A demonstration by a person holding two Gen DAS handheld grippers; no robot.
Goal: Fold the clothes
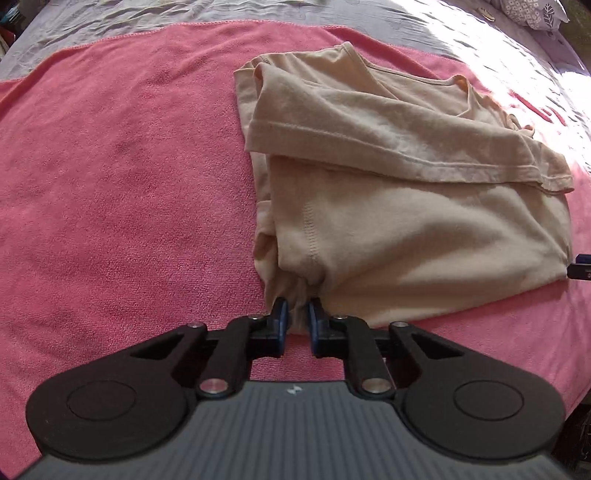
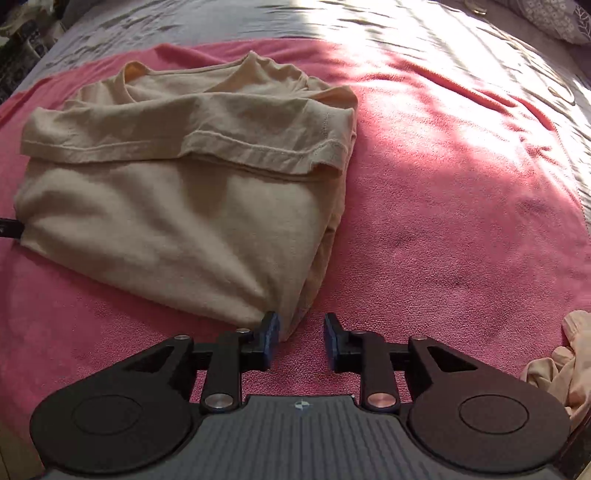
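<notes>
Where the folded beige shirt [image 1: 399,206] lies on the pink towel [image 1: 122,177], near corners met by both tongs. Left gripper [image 1: 295,317]: pads narrow, bunched near-left corner cloth pinched between. Right gripper [image 2: 301,332]: spread, near-right corner beside the left pad [image 2: 271,330], not pinched. Grey bedsheet [image 2: 221,22] beyond the towel. Second pale garment [image 2: 569,369] heaped right of the shirt, at towel edge.

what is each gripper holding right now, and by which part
The left gripper pinches the beige shirt at its near bunched corner. The right gripper is open, holding nothing.
</notes>
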